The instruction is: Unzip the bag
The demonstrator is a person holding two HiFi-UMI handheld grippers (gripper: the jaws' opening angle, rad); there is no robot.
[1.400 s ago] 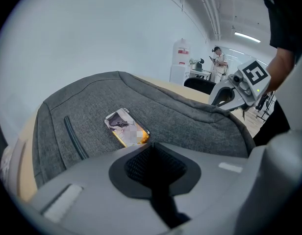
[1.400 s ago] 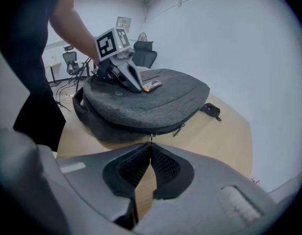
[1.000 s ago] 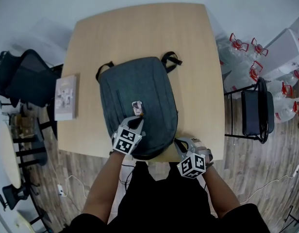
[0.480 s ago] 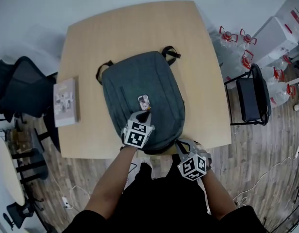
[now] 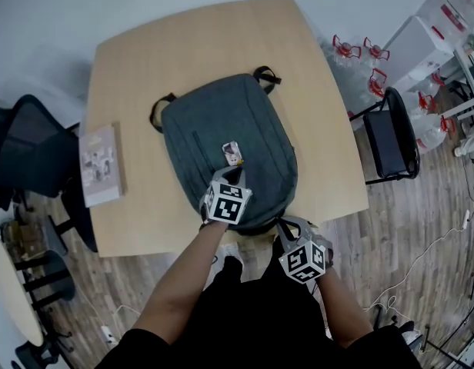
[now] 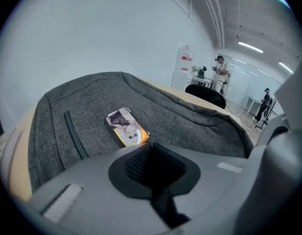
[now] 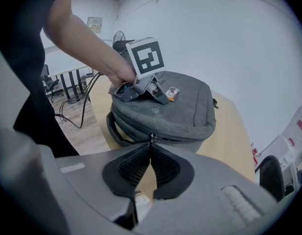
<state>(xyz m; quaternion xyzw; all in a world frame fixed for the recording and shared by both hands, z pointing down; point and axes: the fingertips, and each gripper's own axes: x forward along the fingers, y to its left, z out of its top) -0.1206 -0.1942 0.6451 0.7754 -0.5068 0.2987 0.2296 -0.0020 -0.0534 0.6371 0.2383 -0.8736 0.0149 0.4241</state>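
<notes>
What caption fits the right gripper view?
Right gripper pinches the small metal zipper pull of a grey fabric backpack.

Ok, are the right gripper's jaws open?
No, in the right gripper view the right gripper has its jaws shut together on the zipper pull of the backpack.

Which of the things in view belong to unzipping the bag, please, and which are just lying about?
For the job: grey backpack, zipper pull, left tool, right tool.
Lying about: card on the backpack, book, black chair, water bottles.
</notes>
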